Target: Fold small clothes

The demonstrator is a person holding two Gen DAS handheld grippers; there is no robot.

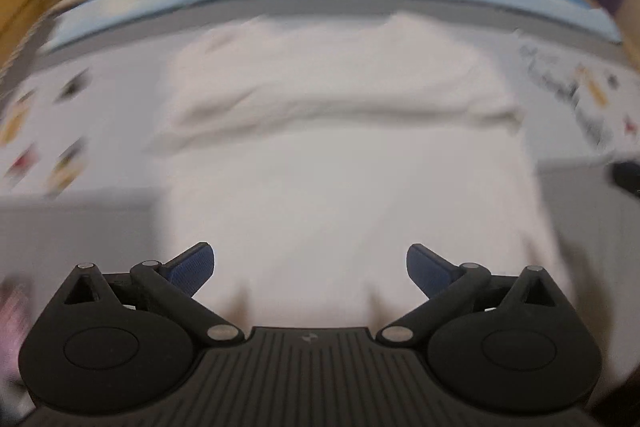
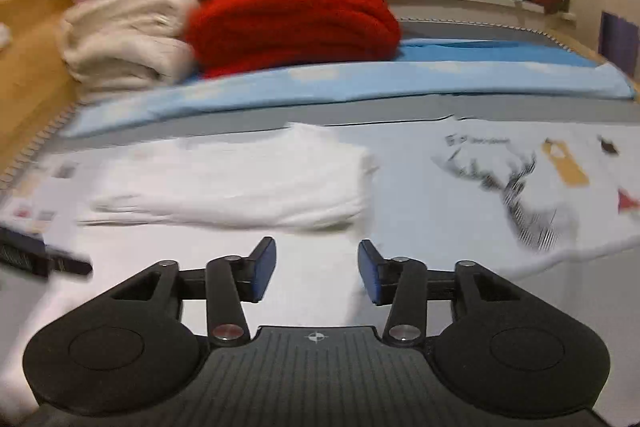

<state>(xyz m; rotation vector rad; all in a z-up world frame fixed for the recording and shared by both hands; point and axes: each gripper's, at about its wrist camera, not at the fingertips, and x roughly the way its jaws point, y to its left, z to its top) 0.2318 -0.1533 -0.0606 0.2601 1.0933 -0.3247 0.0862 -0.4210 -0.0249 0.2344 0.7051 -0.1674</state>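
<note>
the partly folded white cotton garment [image 1: 340, 131] lies flat on the printed bed sheet [image 2: 500, 187], long axis toward the pillows. the left gripper [image 1: 310, 269] hovers directly over it, spread wide and empty; the right gripper [image 2: 317, 273], half spread and empty, sits off its right edge.

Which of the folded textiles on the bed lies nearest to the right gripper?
The white garment, lying flat just beyond the right gripper. The red blanket and the cream pile sit farther back.
</note>
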